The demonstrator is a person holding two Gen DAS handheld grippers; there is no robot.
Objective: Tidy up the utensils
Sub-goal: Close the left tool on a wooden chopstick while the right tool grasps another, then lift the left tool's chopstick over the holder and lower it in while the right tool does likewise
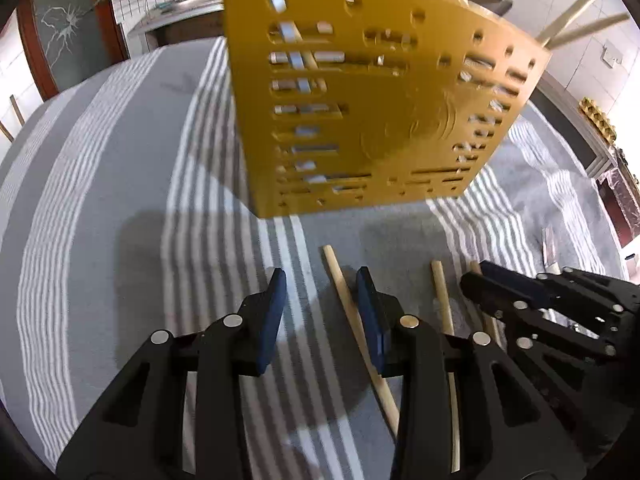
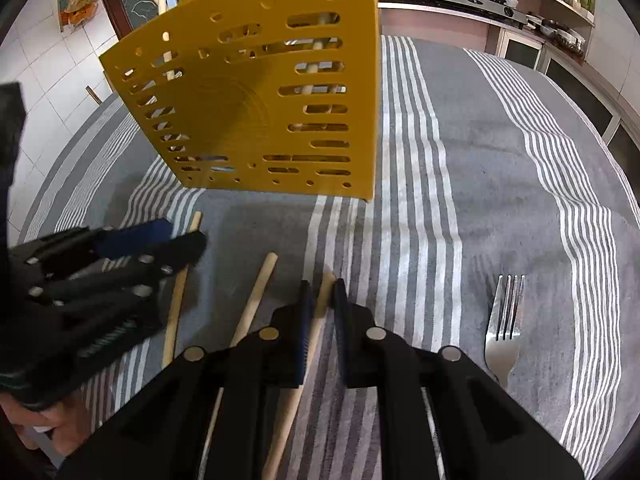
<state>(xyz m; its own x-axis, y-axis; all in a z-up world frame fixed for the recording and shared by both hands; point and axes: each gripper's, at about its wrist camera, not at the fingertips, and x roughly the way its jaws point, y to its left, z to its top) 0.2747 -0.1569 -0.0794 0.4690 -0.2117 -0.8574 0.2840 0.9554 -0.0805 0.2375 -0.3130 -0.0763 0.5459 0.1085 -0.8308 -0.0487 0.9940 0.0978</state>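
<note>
1. Striped grey tablecloth is seen under everything, kitchen counter far behind.
2. Yellow utensil holder stands far centre; its inside is hidden.
3. Right gripper is nearly closed around a wooden stick; firm contact cannot be confirmed, so a slip is likely.
4. Left gripper is open and empty; the neighbouring stick could be knocked.
5. Fork lies near right, handle cut off.

The left hand-held gripper is matte black plastic — two angular arms with triangular cut-outs, round silver pins at the joints and dark blue pads on the fingers. The right hand-held gripper is the same build — black, silver-pinned, blue-padded. Bare skin of a hand shows at the right view's lower left.
</note>
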